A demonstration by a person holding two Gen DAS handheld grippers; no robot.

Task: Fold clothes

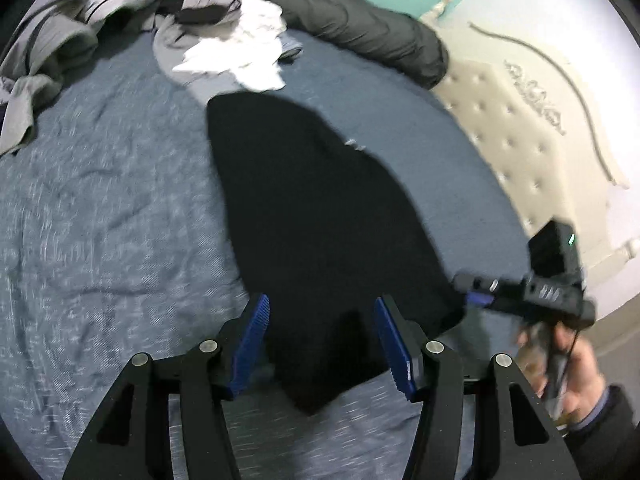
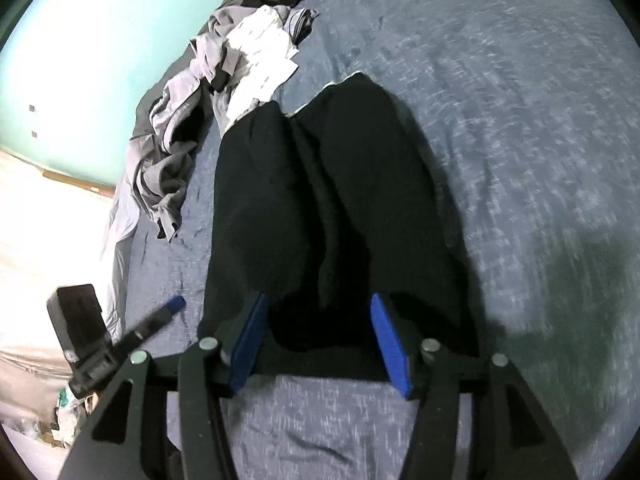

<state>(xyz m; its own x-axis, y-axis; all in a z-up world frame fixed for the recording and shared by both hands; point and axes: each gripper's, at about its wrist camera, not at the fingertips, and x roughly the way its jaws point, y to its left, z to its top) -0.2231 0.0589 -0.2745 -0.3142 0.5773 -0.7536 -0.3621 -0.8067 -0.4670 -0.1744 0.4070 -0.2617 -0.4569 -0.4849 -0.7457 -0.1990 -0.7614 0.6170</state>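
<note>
A black garment (image 1: 320, 200) lies lengthwise on the blue-grey bedcover (image 1: 100, 220), folded into a long strip. Its near end sits below my left gripper (image 1: 322, 308), which is open with its blue pads apart from the cloth. In the right wrist view the same black garment (image 2: 320, 184) runs away from my right gripper (image 2: 318, 308), also open over the near hem and holding nothing. Each gripper appears in the other's view: the right gripper (image 1: 478, 294) at the garment's right edge, in a person's hand (image 1: 568, 368), and the left gripper (image 2: 168, 308) at its left edge.
A heap of grey and white clothes (image 1: 224, 40) lies beyond the garment's far end. A dark rolled blanket (image 1: 360, 36) lies along the far side. A cream tufted headboard (image 1: 520, 140) borders the bed on the right. A teal wall (image 2: 100, 60) stands behind the bed.
</note>
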